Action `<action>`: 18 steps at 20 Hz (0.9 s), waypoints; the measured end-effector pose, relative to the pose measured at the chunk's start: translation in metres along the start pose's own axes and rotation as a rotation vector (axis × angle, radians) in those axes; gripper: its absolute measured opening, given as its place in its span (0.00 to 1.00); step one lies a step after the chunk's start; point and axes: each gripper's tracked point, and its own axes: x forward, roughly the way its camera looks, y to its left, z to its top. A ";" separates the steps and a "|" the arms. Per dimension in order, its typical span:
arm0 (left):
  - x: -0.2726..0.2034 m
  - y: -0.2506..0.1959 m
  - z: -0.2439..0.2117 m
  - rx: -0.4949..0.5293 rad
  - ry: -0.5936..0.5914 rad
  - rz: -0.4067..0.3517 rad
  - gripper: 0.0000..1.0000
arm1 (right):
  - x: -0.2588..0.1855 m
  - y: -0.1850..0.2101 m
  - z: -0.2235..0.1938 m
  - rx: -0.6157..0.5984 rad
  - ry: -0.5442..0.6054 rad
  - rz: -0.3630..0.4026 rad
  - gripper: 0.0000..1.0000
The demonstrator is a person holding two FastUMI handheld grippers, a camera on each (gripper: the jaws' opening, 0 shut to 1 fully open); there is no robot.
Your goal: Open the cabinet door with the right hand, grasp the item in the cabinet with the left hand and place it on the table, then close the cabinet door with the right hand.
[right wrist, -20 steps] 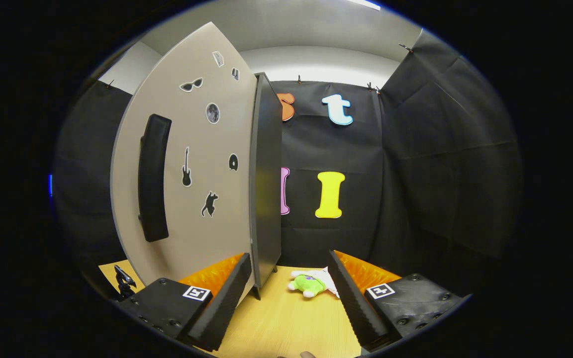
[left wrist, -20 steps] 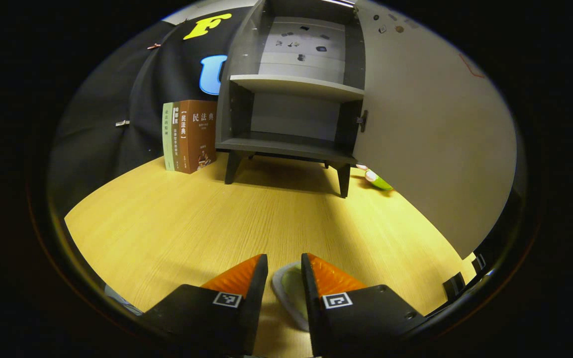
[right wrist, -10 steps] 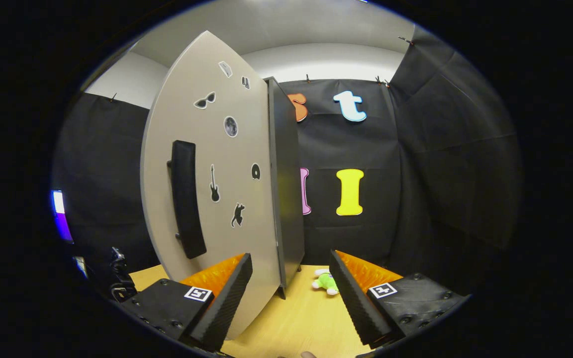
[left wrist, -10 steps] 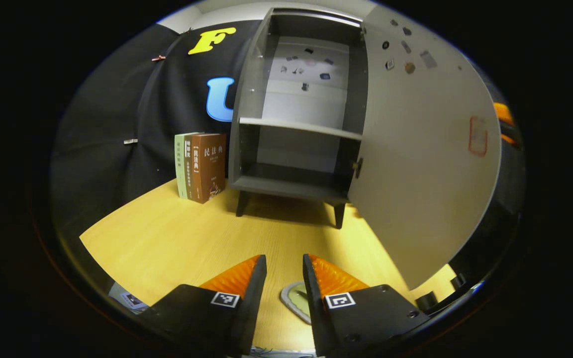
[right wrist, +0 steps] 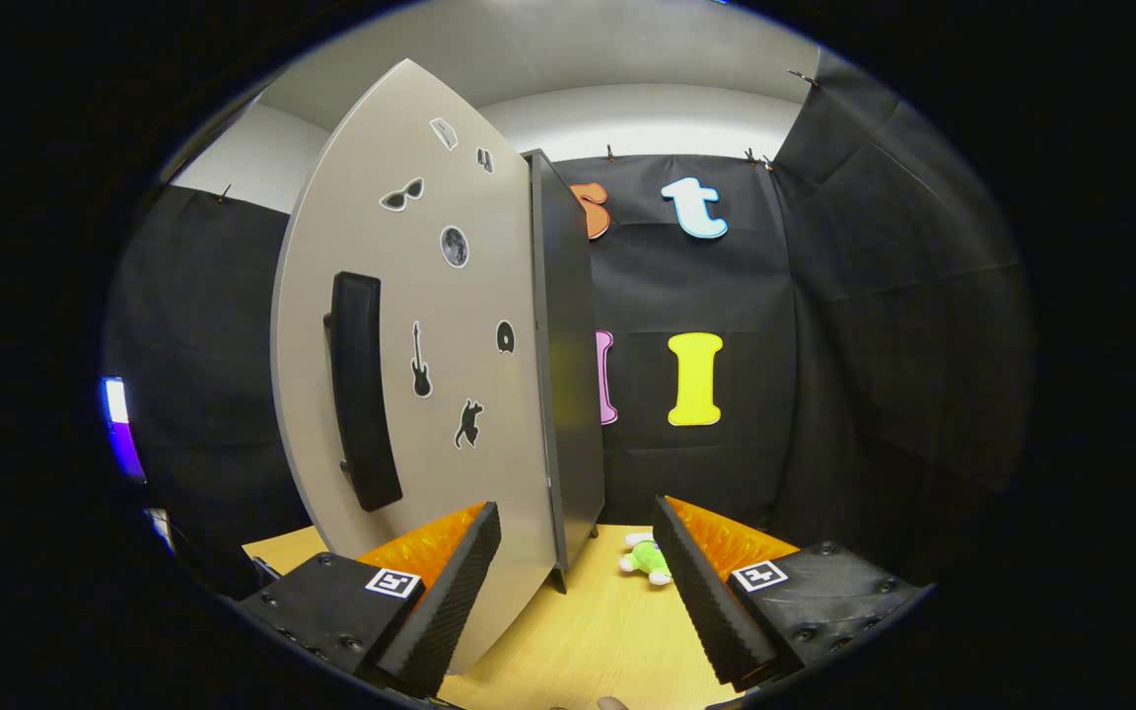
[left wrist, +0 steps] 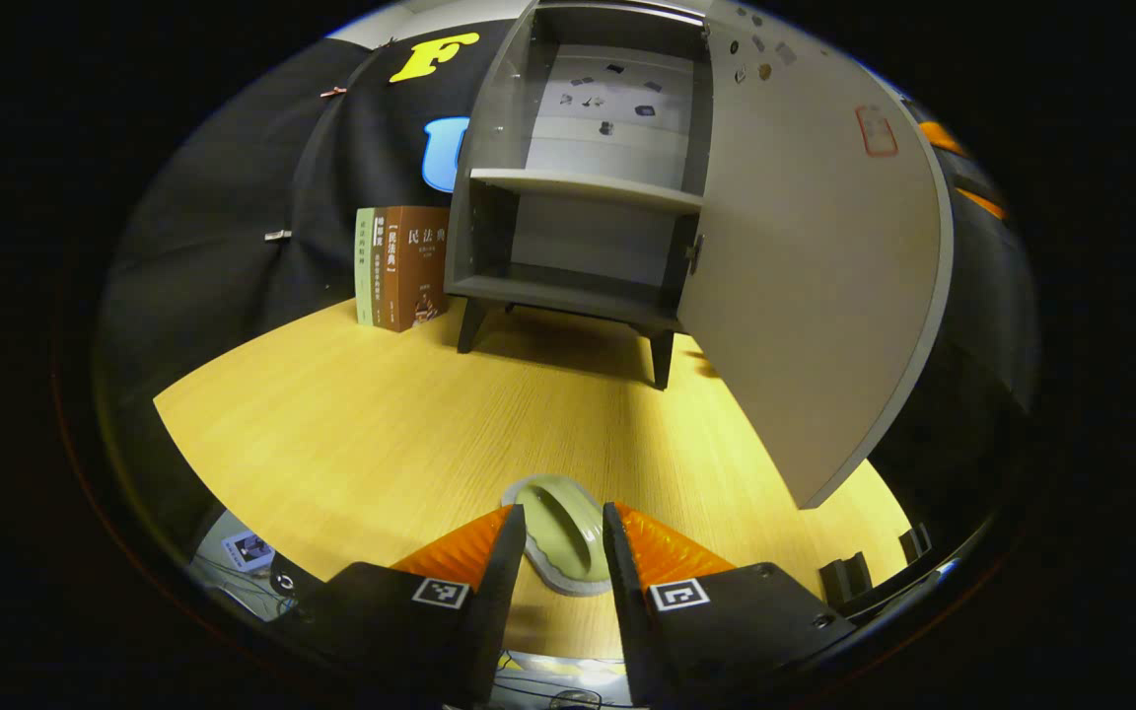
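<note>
The grey cabinet (left wrist: 568,288) stands open at the back of the table, both shelves bare. Its pale door (left wrist: 805,276) swings out to the right. A pale green oval item with a light rim (left wrist: 556,537) lies flat on the table (left wrist: 381,424), just ahead of my left gripper (left wrist: 563,511), which is open with a fingertip on each side of the item's near end. In the right gripper view the door's outer face (right wrist: 430,394) with its black handle (right wrist: 359,394) stands close ahead. My right gripper (right wrist: 576,509) is open wide, holding nothing, near the door's lower edge.
Upright books (left wrist: 400,266) stand left of the cabinet against the black cloth. A small green plush toy (right wrist: 645,560) lies on the table behind the cabinet's right side. Bare wood stretches between the cabinet and the oval item.
My left gripper has drawn back, so the oval item now lies farther out past its fingertips. The right gripper backed a little from the door, then held still.
</note>
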 end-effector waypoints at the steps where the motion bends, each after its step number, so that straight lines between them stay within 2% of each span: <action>1: 0.006 0.001 -0.003 -0.004 -0.002 0.025 0.52 | 0.000 -0.001 -0.004 -0.009 0.007 -0.001 0.99; 2: 0.012 0.001 -0.005 -0.011 -0.003 0.049 0.52 | 0.001 -0.003 -0.008 -0.017 0.015 -0.002 0.99; 3: 0.018 0.001 -0.006 -0.016 -0.005 0.067 0.60 | 0.001 -0.005 -0.011 -0.021 0.023 -0.003 0.99; 4: 0.022 0.002 -0.006 -0.018 -0.006 0.087 0.54 | 0.003 -0.007 -0.014 -0.022 0.031 -0.004 0.99; 7: 0.036 -0.001 -0.010 -0.018 0.001 0.114 0.54 | 0.005 -0.011 -0.018 -0.014 0.042 -0.007 0.99; 8: 0.039 -0.002 -0.008 -0.022 -0.005 0.119 0.60 | 0.005 -0.013 -0.018 -0.013 0.040 -0.009 0.98; 9: 0.041 -0.002 -0.007 -0.020 -0.007 0.123 0.55 | 0.006 -0.015 -0.017 -0.013 0.038 -0.012 0.98; 11: 0.047 -0.003 -0.010 -0.008 0.006 0.124 0.55 | 0.006 -0.017 -0.017 -0.006 0.038 -0.016 0.99; 13: 0.047 0.002 -0.008 0.017 0.010 0.124 0.57 | 0.006 -0.019 -0.017 0.002 0.038 -0.021 0.99; 14: 0.049 0.006 -0.007 0.027 0.013 0.123 0.62 | 0.006 -0.020 -0.017 0.003 0.036 -0.024 0.99; 18: 0.050 0.028 -0.004 0.044 0.023 0.098 0.61 | 0.003 -0.020 -0.016 -0.001 0.033 -0.045 0.99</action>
